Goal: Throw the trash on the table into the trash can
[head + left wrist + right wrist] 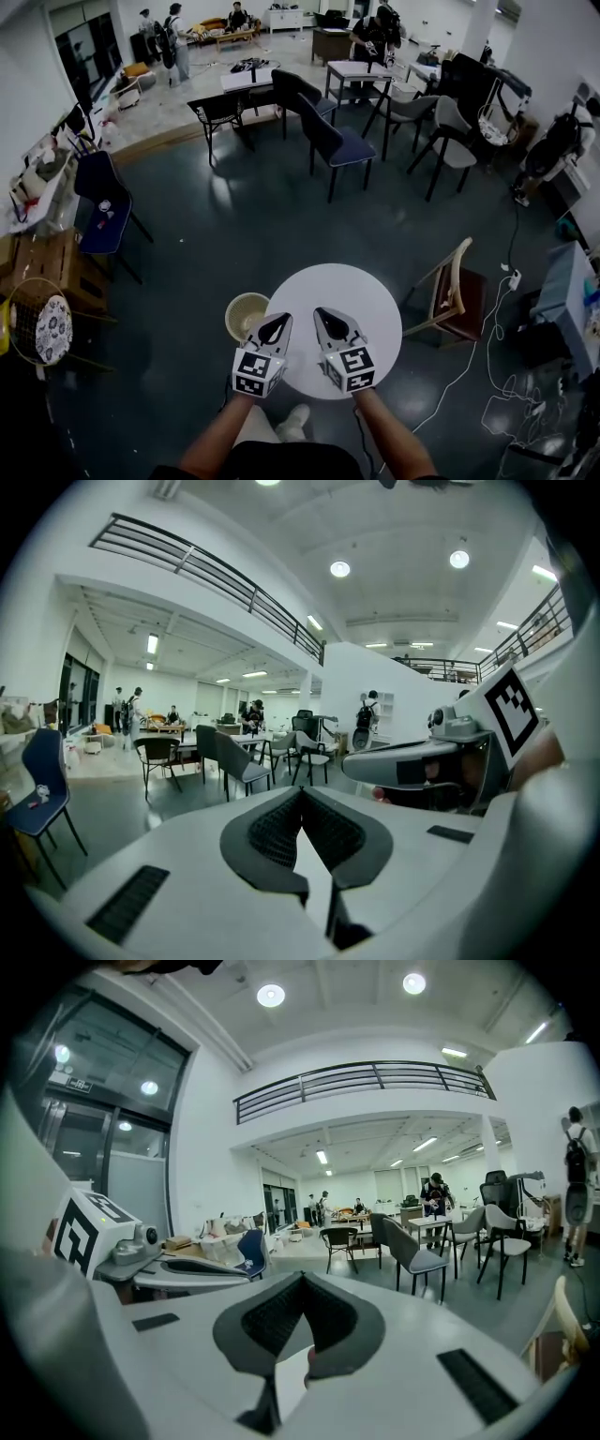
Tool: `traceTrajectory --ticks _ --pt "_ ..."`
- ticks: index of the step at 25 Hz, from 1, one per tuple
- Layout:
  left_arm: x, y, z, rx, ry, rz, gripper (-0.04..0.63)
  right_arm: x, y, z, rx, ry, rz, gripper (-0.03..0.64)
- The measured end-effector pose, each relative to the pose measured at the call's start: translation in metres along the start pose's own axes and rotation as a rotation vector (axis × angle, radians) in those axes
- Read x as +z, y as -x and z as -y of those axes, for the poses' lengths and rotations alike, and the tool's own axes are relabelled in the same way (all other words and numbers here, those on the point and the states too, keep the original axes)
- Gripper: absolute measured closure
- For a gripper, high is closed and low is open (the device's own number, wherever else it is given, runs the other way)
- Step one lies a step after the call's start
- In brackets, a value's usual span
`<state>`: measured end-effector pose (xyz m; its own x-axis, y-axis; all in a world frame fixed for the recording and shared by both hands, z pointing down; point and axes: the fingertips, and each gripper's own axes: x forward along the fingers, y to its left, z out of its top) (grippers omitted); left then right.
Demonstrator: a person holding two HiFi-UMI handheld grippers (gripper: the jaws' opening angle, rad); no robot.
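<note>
Jaws on the left gripper are clenched tip to tip with nothing between them, and the right gripper just beside it is clamped shut and empty the same way. Both hang over the near edge of the round white table, low in the frame's centre. The trash can, a pale round bin, stands on the dark floor against the table's left side, just left of the left gripper. A wooden chair sits right of the table; dark chairs cluster in the upper centre.
</note>
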<state>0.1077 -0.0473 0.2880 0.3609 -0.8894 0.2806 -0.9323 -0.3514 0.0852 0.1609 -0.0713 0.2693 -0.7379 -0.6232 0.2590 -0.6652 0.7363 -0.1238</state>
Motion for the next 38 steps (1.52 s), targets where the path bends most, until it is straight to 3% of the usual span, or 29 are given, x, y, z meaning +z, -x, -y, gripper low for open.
traceTrajectory --ticks 15,26,31,38 --pt "0.053 0.078 -0.002 0.031 -0.050 0.066 0.580 0.050 0.025 -0.057 0.027 0.007 0.097 0.604" --pt "0.051 0.189 -0.008 -0.006 -0.060 0.100 0.580 0.069 0.061 -0.163 -0.012 0.018 0.145 0.604" --pt "0.056 0.246 -0.008 -0.014 -0.020 0.130 0.580 0.079 0.086 -0.214 -0.018 0.015 0.181 0.604" --pt "0.055 0.317 -0.008 -0.005 -0.060 0.163 0.580 0.087 0.111 -0.283 -0.015 0.077 0.200 0.604"
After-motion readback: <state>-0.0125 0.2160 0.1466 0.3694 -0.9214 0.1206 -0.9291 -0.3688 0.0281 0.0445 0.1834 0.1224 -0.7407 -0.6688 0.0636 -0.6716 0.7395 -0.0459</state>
